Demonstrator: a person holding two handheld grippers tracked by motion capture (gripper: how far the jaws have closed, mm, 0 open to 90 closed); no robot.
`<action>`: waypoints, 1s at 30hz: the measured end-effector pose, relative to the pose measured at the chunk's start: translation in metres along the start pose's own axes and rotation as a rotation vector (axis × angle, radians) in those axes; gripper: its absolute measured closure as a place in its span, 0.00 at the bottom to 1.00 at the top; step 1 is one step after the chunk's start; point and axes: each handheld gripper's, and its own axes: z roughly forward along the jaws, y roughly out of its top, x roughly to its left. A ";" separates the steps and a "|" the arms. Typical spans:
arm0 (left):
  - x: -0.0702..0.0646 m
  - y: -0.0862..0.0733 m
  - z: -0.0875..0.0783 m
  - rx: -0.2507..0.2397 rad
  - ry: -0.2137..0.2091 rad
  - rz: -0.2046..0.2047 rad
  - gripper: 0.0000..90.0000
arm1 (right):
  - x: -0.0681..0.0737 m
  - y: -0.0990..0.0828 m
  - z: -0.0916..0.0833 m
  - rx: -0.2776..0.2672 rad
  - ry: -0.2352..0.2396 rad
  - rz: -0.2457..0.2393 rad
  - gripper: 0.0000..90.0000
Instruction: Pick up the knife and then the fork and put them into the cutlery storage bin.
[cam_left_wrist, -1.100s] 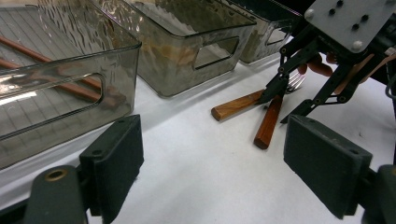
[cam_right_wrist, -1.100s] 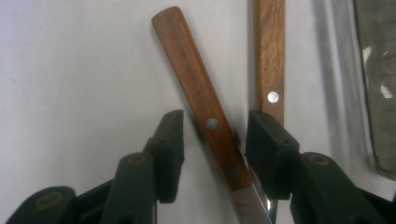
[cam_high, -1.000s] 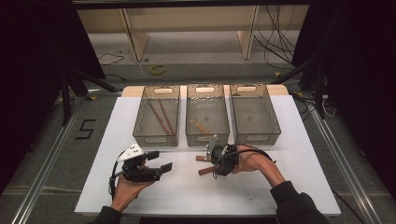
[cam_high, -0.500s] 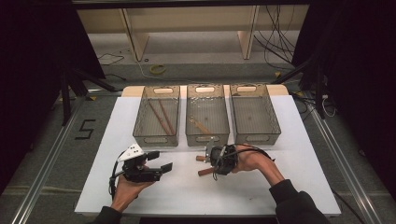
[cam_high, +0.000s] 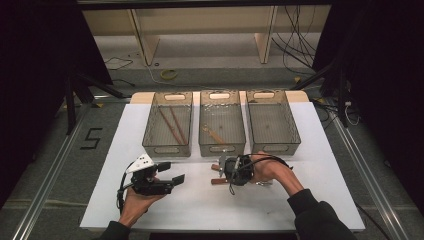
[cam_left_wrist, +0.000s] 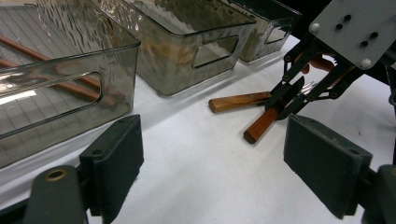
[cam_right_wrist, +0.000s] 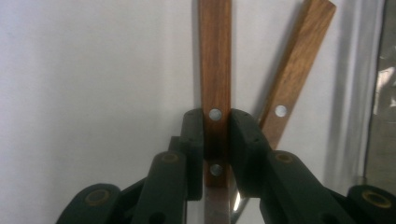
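- High view: right tongs are down on wooden-handled cutlery lying on the white desk just in front of the middle bin; left tongs hang apart, holding nothing.
- Left gripper view: two wooden handles cross, so lift straight up to avoid dragging the second.
- Right gripper view: tongs are clamped on one riveted handle; the grip looks centred, keep it firm.

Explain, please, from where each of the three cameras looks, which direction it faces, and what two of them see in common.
High view: above the person's side, facing forward and down on the white table; forearms and both hand-held grippers enter below.
Left gripper view: rides the left hand-held gripper, open, facing the clear bins and the right hand-held gripper.
Right gripper view: rides the right hand-held gripper, looking along jaws shut on a wooden handle.
Shared: both gripper views show two wooden handles.
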 end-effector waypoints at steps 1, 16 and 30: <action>0.000 0.000 0.000 0.001 0.000 0.000 0.22 | -0.001 -0.001 0.000 -0.007 -0.005 -0.014 0.86; 0.000 0.000 0.000 -0.002 0.001 -0.008 0.22 | -0.002 -0.004 -0.016 -0.079 -0.107 0.053 0.87; 0.001 0.000 0.000 -0.005 0.000 -0.008 0.22 | -0.020 -0.013 -0.055 -0.273 -0.116 0.308 0.86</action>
